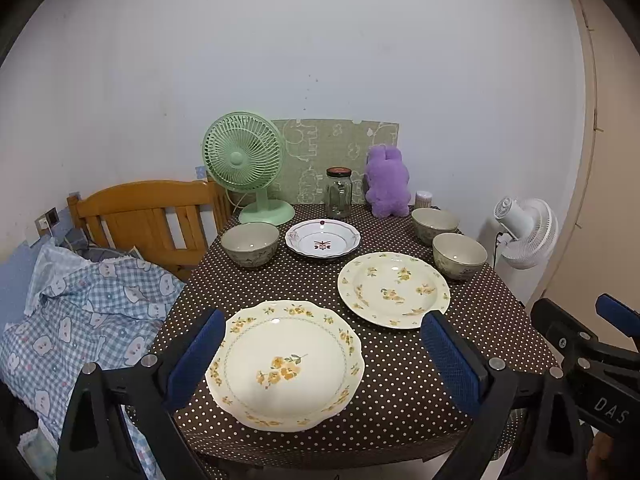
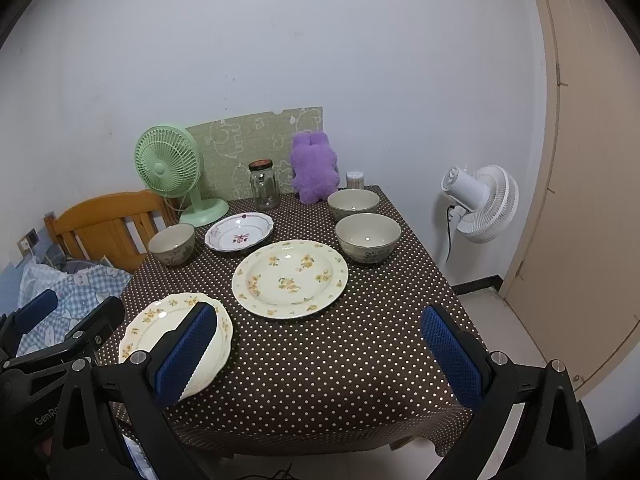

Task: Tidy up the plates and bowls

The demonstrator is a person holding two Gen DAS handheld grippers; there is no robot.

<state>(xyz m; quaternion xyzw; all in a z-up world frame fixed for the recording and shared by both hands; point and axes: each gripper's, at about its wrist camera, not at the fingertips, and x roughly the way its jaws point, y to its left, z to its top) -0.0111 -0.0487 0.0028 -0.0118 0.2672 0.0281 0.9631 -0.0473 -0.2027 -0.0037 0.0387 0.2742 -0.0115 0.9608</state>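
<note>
A scalloped cream plate [image 1: 285, 364] [image 2: 160, 322] with yellow flowers lies at the table's near left. A round cream floral plate [image 1: 394, 289] [image 2: 290, 278] lies in the middle. Behind them sits a small white plate [image 1: 322, 238] [image 2: 239, 231] with a red motif. One grey bowl [image 1: 250, 243] [image 2: 172, 243] stands at the left, two more [image 1: 459, 255] [image 2: 368, 238] [image 1: 435, 225] [image 2: 353, 204] at the right. My left gripper [image 1: 324, 356] hangs open above the near edge, its fingers either side of the scalloped plate. My right gripper [image 2: 320, 354] is open over bare tablecloth.
A green fan [image 1: 244, 164], a glass jar [image 1: 338, 193], a purple plush toy [image 1: 387, 181] and a small cup [image 1: 423, 199] line the table's back edge. A wooden bed frame [image 1: 148, 216] and checked bedding [image 1: 80, 312] stand left. A white fan [image 2: 482, 202] and door [image 2: 592, 160] are right.
</note>
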